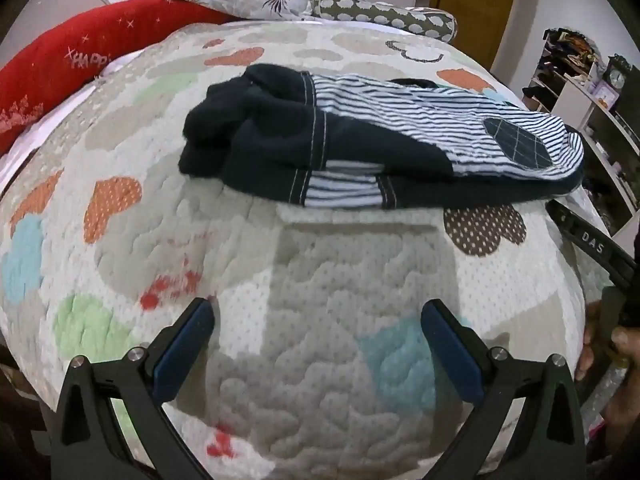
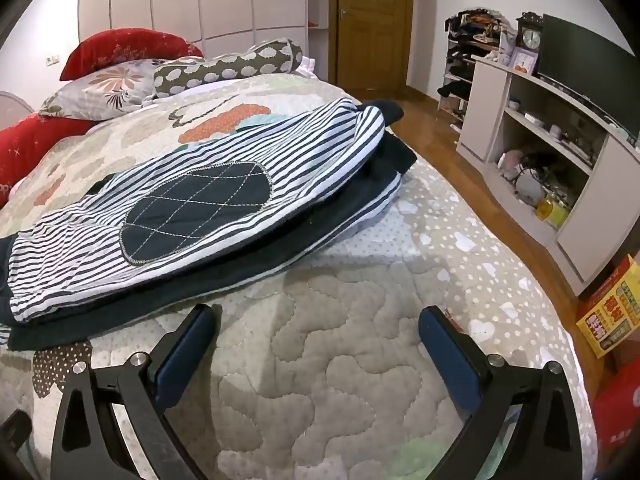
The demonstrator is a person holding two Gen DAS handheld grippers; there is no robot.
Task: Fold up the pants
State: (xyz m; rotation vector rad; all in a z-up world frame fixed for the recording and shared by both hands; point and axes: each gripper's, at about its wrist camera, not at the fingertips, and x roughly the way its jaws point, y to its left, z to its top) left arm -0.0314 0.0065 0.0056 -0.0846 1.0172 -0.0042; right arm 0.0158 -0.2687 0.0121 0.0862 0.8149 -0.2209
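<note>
On one quilt [image 1: 120,280], one pants [image 1: 360,152], two spread tools.

Left hand-held gripper [image 1: 318,312] jaws spread wide, right hand-held gripper [image 2: 316,320] likewise spread, both empty

A bedroom in a home is shown. Most of both views is filled by a bed covered with a quilted cream bedspread [image 2: 320,380] printed with coloured hearts. At its head, red cushions [image 2: 128,48], a floral pillow [image 2: 104,88] and an olive bolster with white spots [image 2: 228,66] are piled. A glossy white wardrobe [image 2: 192,0] and a brown wooden door [image 2: 372,20] are seen behind. Along the wooden floor [image 2: 472,184], a pale shelf unit [image 2: 540,120] is placed, on which a dark flat screen [image 2: 584,52] and a small clock [image 2: 531,39] are standing.
</note>
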